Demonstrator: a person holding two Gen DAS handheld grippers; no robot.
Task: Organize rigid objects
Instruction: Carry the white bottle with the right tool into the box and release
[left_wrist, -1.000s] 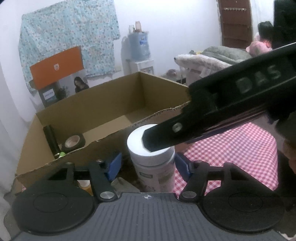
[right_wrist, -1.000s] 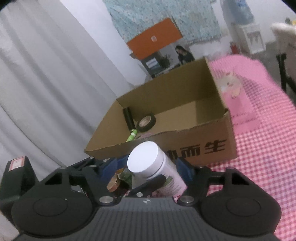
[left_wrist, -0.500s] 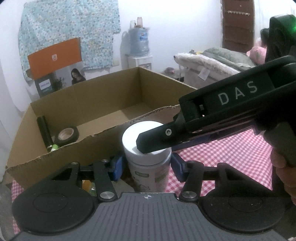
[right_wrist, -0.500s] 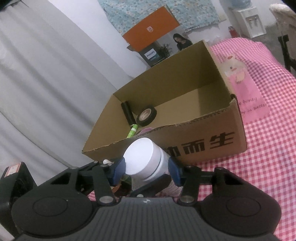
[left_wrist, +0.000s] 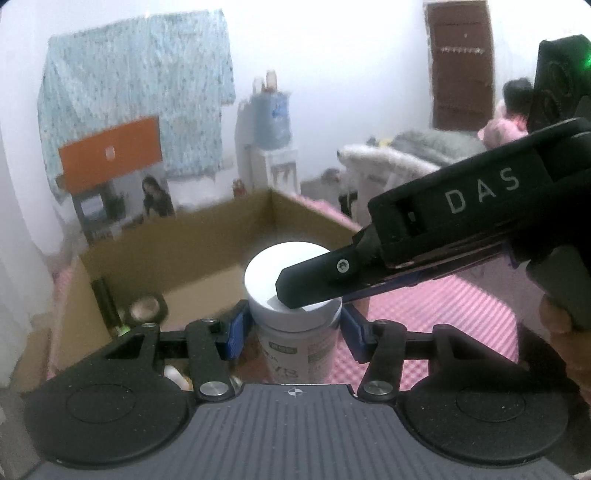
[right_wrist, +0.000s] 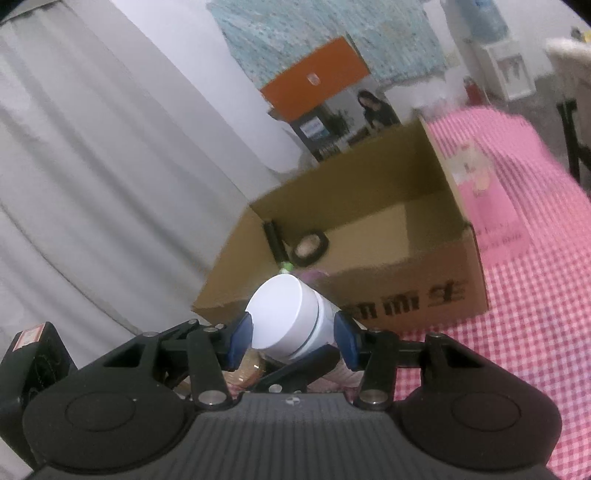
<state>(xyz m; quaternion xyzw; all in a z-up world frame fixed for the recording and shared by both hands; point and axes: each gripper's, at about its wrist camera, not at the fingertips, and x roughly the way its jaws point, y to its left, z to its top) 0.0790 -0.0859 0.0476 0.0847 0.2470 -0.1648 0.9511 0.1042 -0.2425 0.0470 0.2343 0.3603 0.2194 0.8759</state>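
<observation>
Both tools clamp one white-capped bottle (left_wrist: 293, 295) — left tool (left_wrist: 291, 326) on its body, right tool (right_wrist: 293, 334) at the cap. It is held just short of the cardboard box (right_wrist: 413, 295) at 12 o'clock, probably for steady transfer inside.

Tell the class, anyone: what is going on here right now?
A person is tidying items into a cardboard box on a pink checked tablecloth. Both hand-held grippers have their blue pads around one white-capped bottle: the left hand-held gripper at its neck, the right hand-held gripper at its cap. The bottle is outside the box, near its front wall. A roll of black tape and a black cylinder already lie inside.
</observation>
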